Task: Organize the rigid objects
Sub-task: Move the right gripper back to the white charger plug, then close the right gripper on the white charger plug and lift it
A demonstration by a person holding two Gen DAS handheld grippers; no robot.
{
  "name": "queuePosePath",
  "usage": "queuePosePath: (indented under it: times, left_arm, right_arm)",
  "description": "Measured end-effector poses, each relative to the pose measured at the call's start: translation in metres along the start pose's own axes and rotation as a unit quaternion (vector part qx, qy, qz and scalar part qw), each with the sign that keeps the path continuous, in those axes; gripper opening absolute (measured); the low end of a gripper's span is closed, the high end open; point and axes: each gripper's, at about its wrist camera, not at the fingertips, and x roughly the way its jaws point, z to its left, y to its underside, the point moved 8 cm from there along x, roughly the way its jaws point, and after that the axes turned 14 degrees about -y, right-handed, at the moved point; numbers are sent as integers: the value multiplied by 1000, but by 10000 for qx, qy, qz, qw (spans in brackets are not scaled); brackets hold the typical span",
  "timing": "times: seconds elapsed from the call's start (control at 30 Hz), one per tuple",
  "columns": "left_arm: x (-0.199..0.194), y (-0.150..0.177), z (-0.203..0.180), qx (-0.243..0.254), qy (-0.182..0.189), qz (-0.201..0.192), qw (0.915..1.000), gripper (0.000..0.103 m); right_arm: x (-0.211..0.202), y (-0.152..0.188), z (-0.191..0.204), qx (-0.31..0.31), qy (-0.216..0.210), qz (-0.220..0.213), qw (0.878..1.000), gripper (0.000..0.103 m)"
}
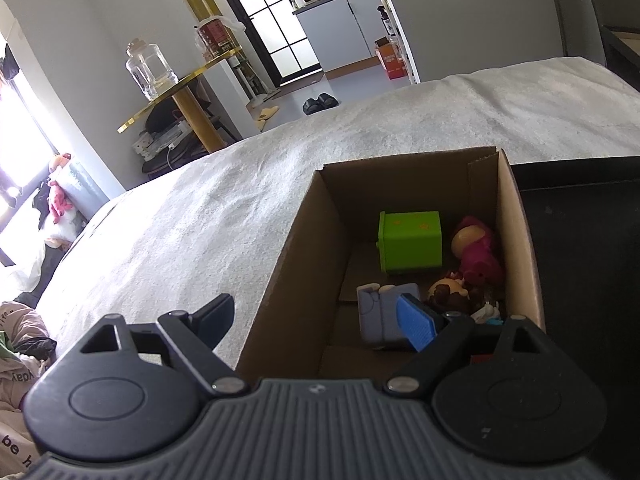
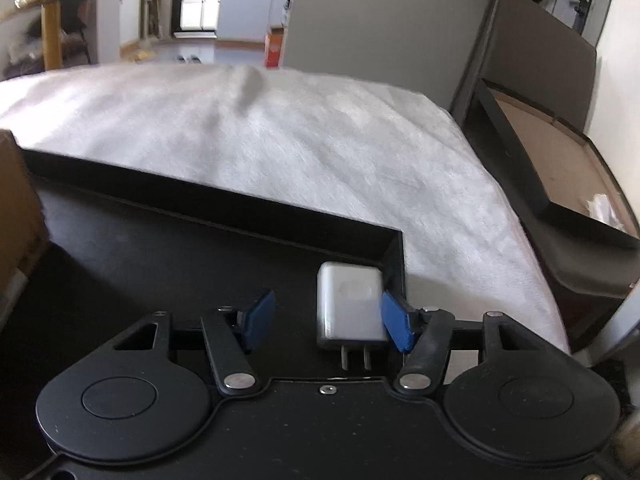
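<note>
In the left wrist view a cardboard box (image 1: 288, 264) sits on the white bed. It holds a green cube (image 1: 412, 242), a pink doll (image 1: 478, 254), a brown-haired figure (image 1: 448, 292) and a grey-blue toy (image 1: 380, 316). My left gripper (image 1: 320, 322) is open above the box's near left wall, with nothing in it. In the right wrist view a white plug charger (image 2: 350, 304) lies in the far right corner of a black tray (image 2: 160, 248), prongs toward me. My right gripper (image 2: 326, 322) is open; its right pad (image 2: 394, 324) is next to the charger.
The black tray (image 1: 580, 240) sits right of the cardboard box (image 2: 16, 200). A second black-framed tray (image 2: 560, 168) rests off the bed's right side. A gold side table (image 1: 180, 88) with a glass jar stands beyond the bed. Clothes lie at the lower left.
</note>
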Motion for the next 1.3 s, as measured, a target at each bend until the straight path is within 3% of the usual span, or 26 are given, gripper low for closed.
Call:
queuePosePath:
  times: [0.1,0.27,0.5,0.7,1.3]
  left_arm:
    - [0,0,-1,-4,29,0,10000,87]
    - [0,1,1,-55,56,7,10000,87]
    - [-1,2,2,-67,119,-11,9999,87]
    - [0,1,5,-133,99,8,9999,87]
    - [-1,3,11,-270,246,4,9993,87]
  right_arm:
    - [2,1,4,-221,78,104,9997,59]
    - [-3,2,-1,-209,163,109,9996,37]
    - [5,3,2,-481,158,265,9984,45]
    - [5,4,1,-120,-158,348,9992,22]
    - [-23,34,26,-167,-409,487,9978,21]
